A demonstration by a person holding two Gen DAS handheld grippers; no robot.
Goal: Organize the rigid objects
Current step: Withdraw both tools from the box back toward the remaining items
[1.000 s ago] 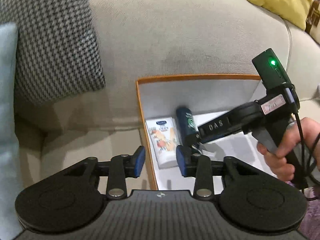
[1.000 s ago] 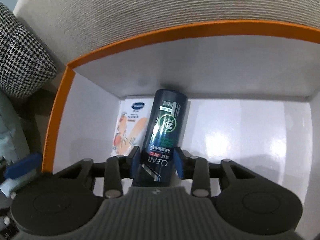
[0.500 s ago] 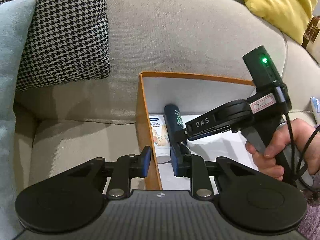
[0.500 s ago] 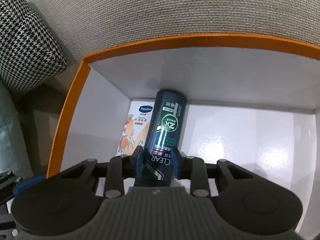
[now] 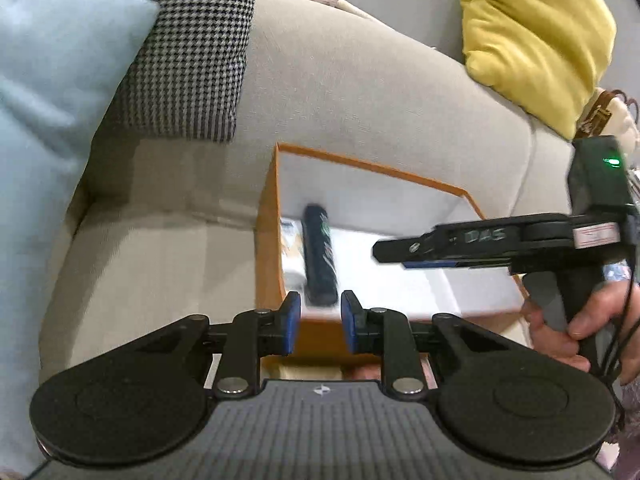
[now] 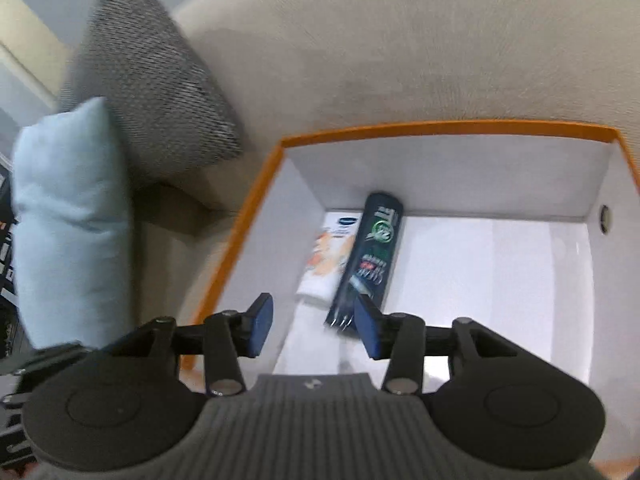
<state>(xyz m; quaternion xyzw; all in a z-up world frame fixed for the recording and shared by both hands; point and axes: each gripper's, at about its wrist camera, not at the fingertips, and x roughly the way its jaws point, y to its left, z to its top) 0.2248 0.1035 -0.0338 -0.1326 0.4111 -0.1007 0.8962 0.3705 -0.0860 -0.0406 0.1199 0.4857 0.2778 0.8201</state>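
Note:
An orange-rimmed white box [image 6: 440,128] [image 5: 400,170] sits on the beige sofa. Inside, along its left wall, a dark bottle [image 6: 370,256] [image 5: 318,254] lies flat beside a white tube with an orange print [image 6: 330,256]. My right gripper [image 6: 314,326] hangs above the box's near edge, its jaws opening, with nothing between them; the bottle lies free below. In the left wrist view the right gripper [image 5: 404,254] reaches in from the right, held by a hand. My left gripper [image 5: 318,322] hovers over the box's near left corner, its blue pads a narrow gap apart and nothing in it.
A houndstooth cushion [image 5: 192,52] [image 6: 156,92] and a pale blue cushion [image 5: 52,120] [image 6: 68,216] lean at the sofa's left. A yellow cushion [image 5: 536,28] lies at the back right. The right part of the box floor [image 6: 500,280] is bare.
The right gripper let go of the dark bottle, which now lies in the box, and lifted away with its jaws widening. The left gripper pulled back and up, its gap narrower than before.

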